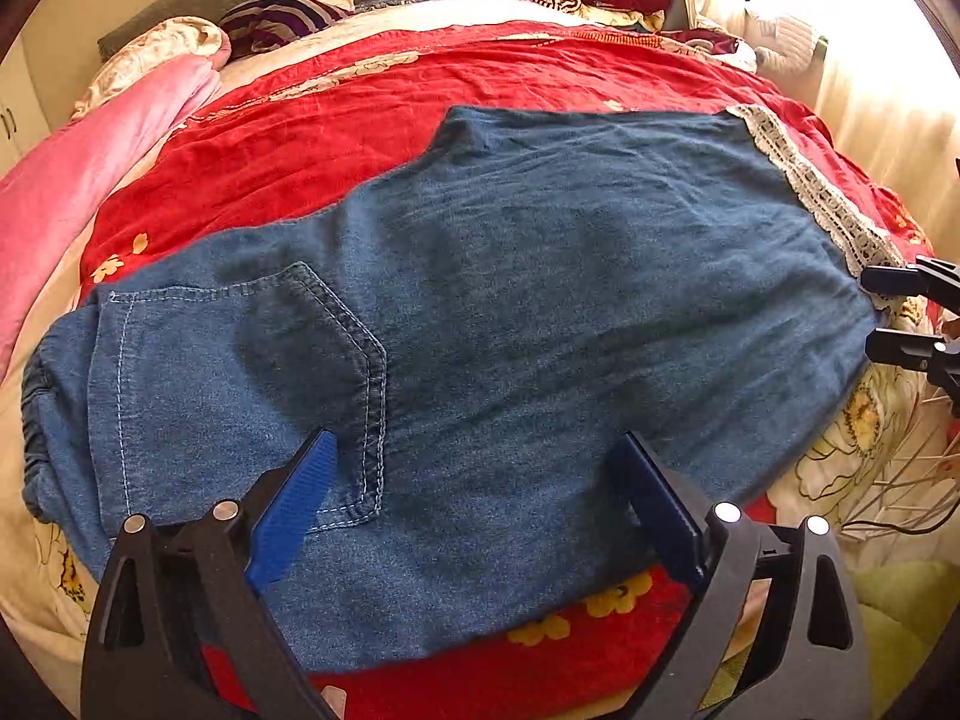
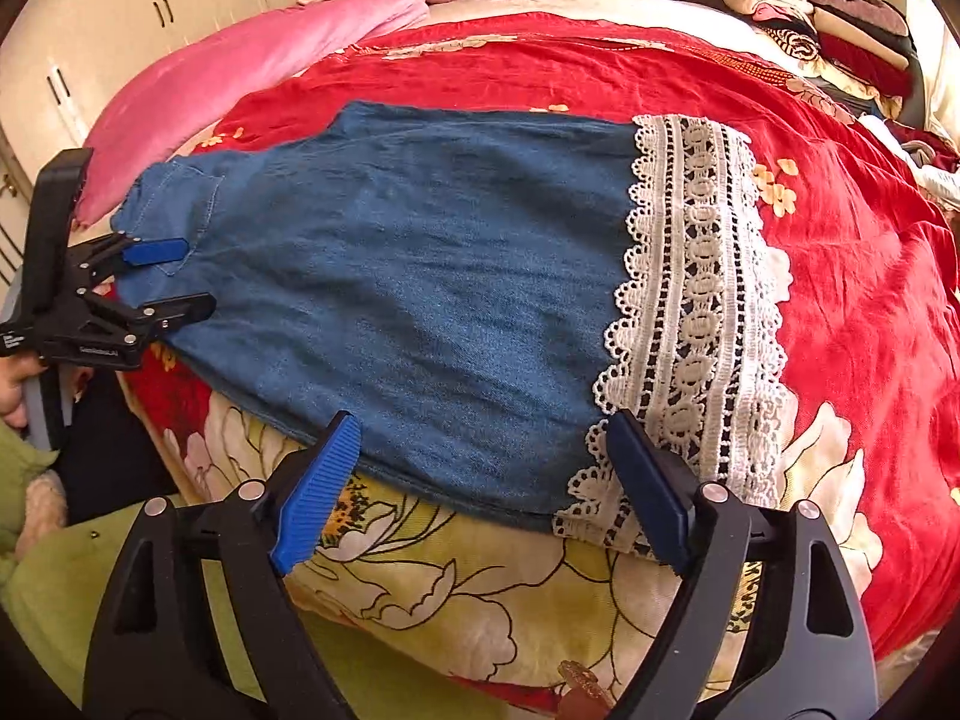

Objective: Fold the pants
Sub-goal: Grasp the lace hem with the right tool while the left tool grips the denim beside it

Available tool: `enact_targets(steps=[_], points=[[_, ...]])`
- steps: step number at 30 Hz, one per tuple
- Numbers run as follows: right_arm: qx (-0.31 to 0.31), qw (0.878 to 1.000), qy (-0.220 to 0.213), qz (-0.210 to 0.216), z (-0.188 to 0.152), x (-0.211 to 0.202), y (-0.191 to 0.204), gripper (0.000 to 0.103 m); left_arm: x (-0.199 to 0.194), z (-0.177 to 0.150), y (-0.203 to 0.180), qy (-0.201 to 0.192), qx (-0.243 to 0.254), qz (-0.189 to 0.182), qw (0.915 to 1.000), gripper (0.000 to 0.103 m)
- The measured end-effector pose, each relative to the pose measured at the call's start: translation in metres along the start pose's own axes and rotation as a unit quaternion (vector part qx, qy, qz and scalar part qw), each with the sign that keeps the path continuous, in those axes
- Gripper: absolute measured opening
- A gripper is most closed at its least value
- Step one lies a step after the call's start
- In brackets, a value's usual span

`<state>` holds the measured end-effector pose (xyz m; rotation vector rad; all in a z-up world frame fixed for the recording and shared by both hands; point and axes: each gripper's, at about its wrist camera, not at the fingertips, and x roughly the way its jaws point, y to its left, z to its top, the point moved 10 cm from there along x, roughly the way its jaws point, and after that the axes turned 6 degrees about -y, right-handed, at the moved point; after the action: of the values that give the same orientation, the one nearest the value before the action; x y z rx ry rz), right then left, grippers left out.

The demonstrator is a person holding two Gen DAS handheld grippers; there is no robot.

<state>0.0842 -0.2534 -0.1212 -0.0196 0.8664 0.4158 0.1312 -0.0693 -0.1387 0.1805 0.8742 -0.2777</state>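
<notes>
Bed under a red floral cover (image 1: 336, 120), pink quilt (image 2: 252, 60), cream cupboards (image 2: 150, 0) (dark handles), sunlit curtain (image 1: 870, 90)

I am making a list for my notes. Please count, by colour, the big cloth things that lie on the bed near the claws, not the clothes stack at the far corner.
Blue: 1, the denim pants with a white lace hem
Red: 1, the flowered bedspread
Pink: 1, the blanket
Purple striped: 1, the cloth
Total: 4
</notes>
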Motion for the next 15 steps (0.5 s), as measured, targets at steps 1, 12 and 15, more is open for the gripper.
enact_targets(steps=[1,12,15], points=[[0.003,1.000,-0.003,0.002,0.001,-0.003,0.000,0.079,-0.003,0.001,0.000,-0.002,-0.003,0.000,1.0000,0.093],[0.026,0.995,-0.088,-0.029,0.031,-0.063,-0.033,0.086,-0.048,0.059,-0.022,-0.069,0.011,-0.009,0.9975,0.095],[0.036,0.993,-0.101,-0.039,0.034,-0.073,-0.044,0.087,-0.054,0.078,-0.032,-0.082,0.014,-0.015,0.9964,0.095]])
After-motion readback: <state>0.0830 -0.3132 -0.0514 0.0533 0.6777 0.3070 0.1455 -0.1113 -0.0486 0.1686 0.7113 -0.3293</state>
